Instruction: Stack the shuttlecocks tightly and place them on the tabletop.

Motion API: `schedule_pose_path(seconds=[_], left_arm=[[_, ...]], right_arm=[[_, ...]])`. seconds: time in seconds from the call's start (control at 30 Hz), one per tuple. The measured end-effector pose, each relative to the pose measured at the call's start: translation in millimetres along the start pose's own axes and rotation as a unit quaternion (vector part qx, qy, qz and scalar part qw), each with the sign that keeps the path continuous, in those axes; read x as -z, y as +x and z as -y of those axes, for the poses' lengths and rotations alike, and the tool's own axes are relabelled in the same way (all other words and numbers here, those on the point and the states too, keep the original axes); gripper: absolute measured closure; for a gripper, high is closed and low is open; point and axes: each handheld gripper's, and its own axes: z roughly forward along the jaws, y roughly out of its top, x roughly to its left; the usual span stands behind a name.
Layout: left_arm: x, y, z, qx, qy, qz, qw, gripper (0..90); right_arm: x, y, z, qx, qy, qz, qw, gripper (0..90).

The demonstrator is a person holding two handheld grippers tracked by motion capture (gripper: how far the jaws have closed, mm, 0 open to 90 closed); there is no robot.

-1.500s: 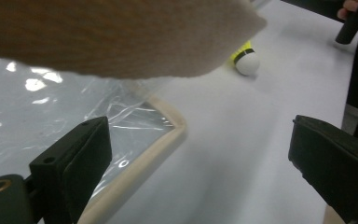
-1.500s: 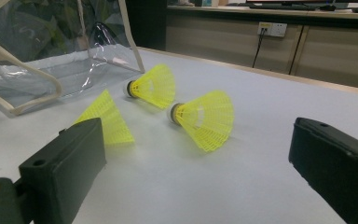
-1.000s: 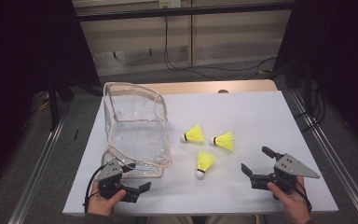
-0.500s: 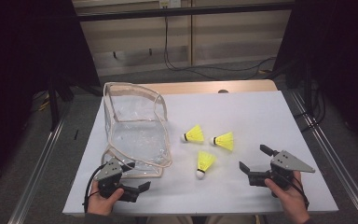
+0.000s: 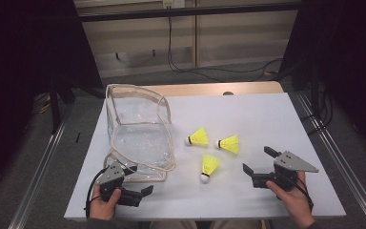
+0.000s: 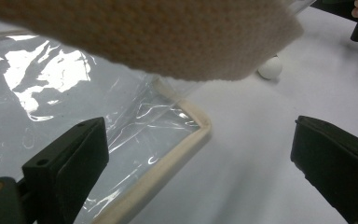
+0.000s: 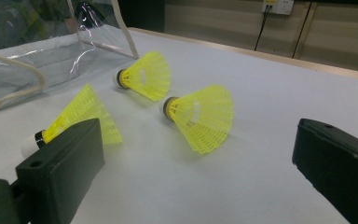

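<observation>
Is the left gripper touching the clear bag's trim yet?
Apart. The left gripper view shows the left gripper open, jaws hanging clear above the bag's cream trim.

No readable text, labels, brands or numbers anywhere: bag, shuttlecocks, grippers and surface all unmarked.

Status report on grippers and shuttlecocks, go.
Left gripper open by clear bag. Right gripper open, empty. Three yellow shuttlecocks loose on table, none bagged. Path unobstructed.
</observation>
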Motion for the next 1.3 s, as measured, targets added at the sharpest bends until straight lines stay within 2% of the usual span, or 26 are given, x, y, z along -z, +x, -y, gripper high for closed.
schedule_pose_path(seconds=[0.73,1.3], left_arm=[[0.2,-0.6,-0.3,-0.002,0.000,0.001,1.0000,3.4],[0.1,-0.6,-0.3,-0.002,0.000,0.002,1.0000,3.4]], right_arm=[[-11.8,-6.5,-4.5,-0.016,0.010,0.002,0.9998,2.6],[-23.2,-10.4,-6.6,-0.015,0.016,0.002,0.9998,3.3]])
